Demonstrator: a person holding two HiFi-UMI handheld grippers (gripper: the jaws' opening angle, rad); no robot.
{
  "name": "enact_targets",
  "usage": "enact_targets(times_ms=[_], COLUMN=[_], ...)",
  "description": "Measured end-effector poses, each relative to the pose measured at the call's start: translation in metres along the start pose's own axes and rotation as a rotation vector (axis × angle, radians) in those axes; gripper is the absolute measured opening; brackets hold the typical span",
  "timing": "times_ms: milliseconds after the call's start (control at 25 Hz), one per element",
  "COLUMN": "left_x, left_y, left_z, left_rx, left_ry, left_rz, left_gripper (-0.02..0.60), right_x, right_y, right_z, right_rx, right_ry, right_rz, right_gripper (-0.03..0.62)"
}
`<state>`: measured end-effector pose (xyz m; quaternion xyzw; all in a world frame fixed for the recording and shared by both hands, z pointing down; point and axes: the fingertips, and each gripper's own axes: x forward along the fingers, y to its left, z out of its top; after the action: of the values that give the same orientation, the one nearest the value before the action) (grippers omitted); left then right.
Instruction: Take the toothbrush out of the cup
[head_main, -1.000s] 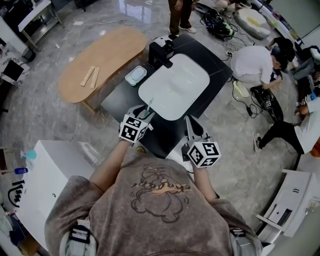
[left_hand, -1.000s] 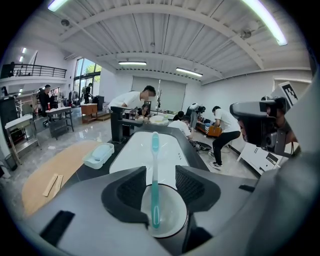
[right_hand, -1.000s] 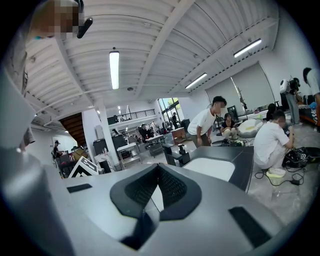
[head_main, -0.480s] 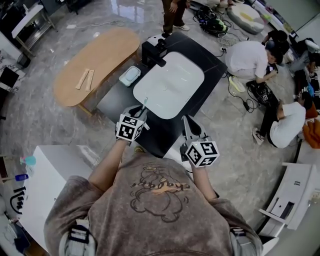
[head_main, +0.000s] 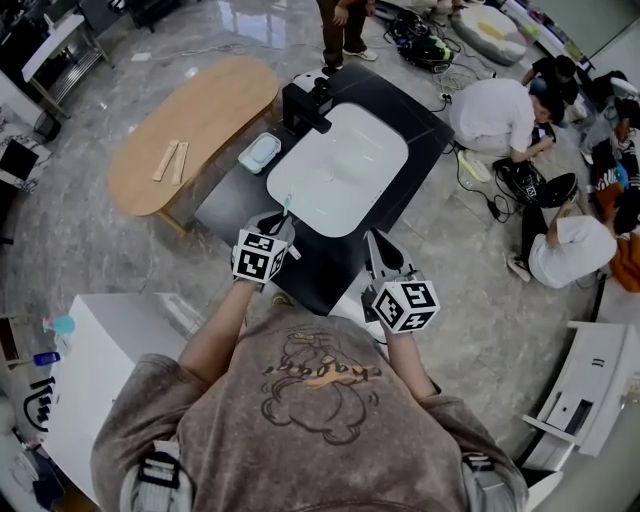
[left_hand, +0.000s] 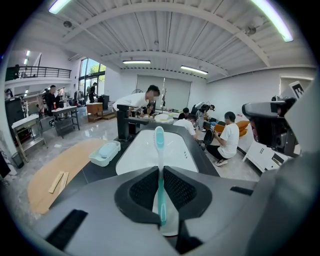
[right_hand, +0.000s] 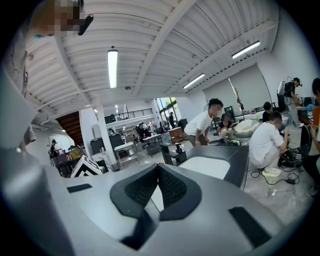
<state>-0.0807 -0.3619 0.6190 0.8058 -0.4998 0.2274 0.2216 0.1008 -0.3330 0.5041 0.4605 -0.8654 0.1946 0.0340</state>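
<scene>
A teal and white toothbrush (left_hand: 159, 165) stands upright in a white cup (left_hand: 169, 224) at the near edge of the black counter (head_main: 235, 195). My left gripper (left_hand: 160, 172) has just been closing, and its pads now press on the brush handle from both sides. The brush head sticks up above the jaws. In the head view the left gripper (head_main: 278, 222) covers the cup, and only the toothbrush (head_main: 287, 207) tip shows. My right gripper (head_main: 375, 243) hovers over the counter's near right part. Its jaws are shut with nothing between them (right_hand: 159, 167).
A white sink basin (head_main: 340, 170) fills the counter's middle, with a black faucet (head_main: 305, 105) behind it and a soap dish (head_main: 259, 153) at its left. An oval wooden table (head_main: 195, 125) stands further left. People crouch on the floor at right (head_main: 495, 115).
Both grippers have stayed where they were. The left jaws have drawn in round the toothbrush. The head view has shifted a little, and the people at right have moved.
</scene>
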Motion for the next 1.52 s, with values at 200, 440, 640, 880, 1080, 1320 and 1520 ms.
enact_targets(times_ms=[200, 440, 640, 880, 1080, 1320, 1520], left_x=[-0.007, -0.017, -0.029, -0.049, -0.069, -0.096, -0.116], left_y=[0.002, 0.001, -0.003, -0.008, -0.013, -0.019, -0.017], left_z=[0.008, 0.021, 0.042, 0.072, 0.098, 0.123, 0.13], left_rx=[0.004, 0.006, 0.017, 0.033, 0.022, -0.026, -0.08], left_ry=[-0.025, -0.068, -0.114, -0.191, -0.27, -0.367, -0.419], left_rz=[0.009, 0.013, 0.003, -0.019, -0.034, -0.062, -0.088], left_gripper=[0.049, 0.049, 0.049, 0.049, 0.049, 0.049, 0.049], right_x=[0.0, -0.001, 0.0, 0.003, 0.004, 0.006, 0.008], right_y=[0.004, 0.008, 0.01, 0.017, 0.021, 0.021, 0.022], right_z=[0.0, -0.005, -0.004, -0.007, -0.008, -0.004, 0.002], right_rx=[0.001, 0.0, -0.001, -0.006, -0.008, -0.016, -0.029], right_ry=[0.003, 0.007, 0.007, 0.004, 0.003, -0.002, -0.007], right_rz=[0.003, 0.012, 0.018, 0.034, 0.042, 0.044, 0.044], right_gripper=[0.004, 0.004, 0.004, 0.004, 0.005, 0.004, 0.003])
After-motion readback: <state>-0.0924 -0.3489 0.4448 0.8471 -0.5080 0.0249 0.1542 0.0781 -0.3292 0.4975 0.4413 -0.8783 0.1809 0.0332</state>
